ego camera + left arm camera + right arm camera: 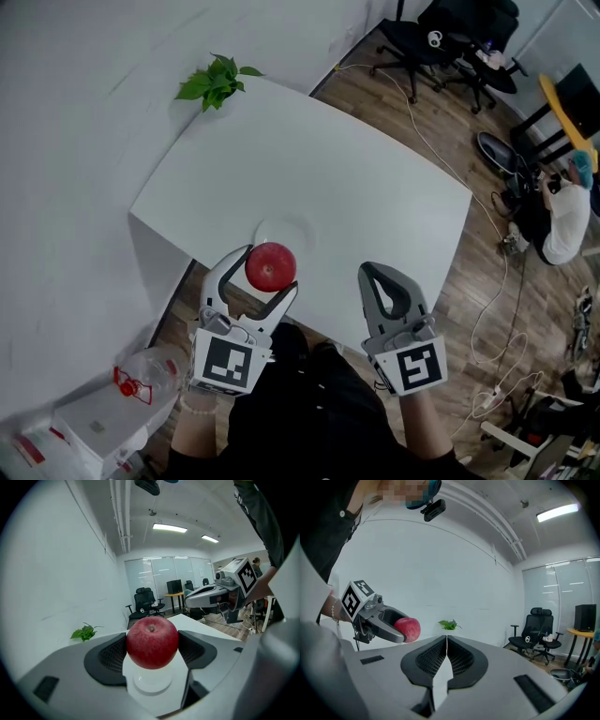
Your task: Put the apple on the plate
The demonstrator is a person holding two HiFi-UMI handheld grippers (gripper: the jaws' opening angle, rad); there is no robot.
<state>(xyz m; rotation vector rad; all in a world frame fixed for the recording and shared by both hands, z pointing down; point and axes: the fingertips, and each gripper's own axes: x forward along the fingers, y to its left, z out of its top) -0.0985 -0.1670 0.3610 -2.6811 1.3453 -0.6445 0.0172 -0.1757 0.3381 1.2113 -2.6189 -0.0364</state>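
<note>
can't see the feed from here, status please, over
Left hand-held gripper shut on apple, above table. Right hand-held gripper shut, empty. Plate just ahead, bare, apple not yet on it. Nothing between them.

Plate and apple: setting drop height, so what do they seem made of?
Apple: looks like real fruit, or a replica; smooth red skin, soft sheen, stem dimple. Plate: plain white, smooth, ceramic or plastic; cannot tell which.
</note>
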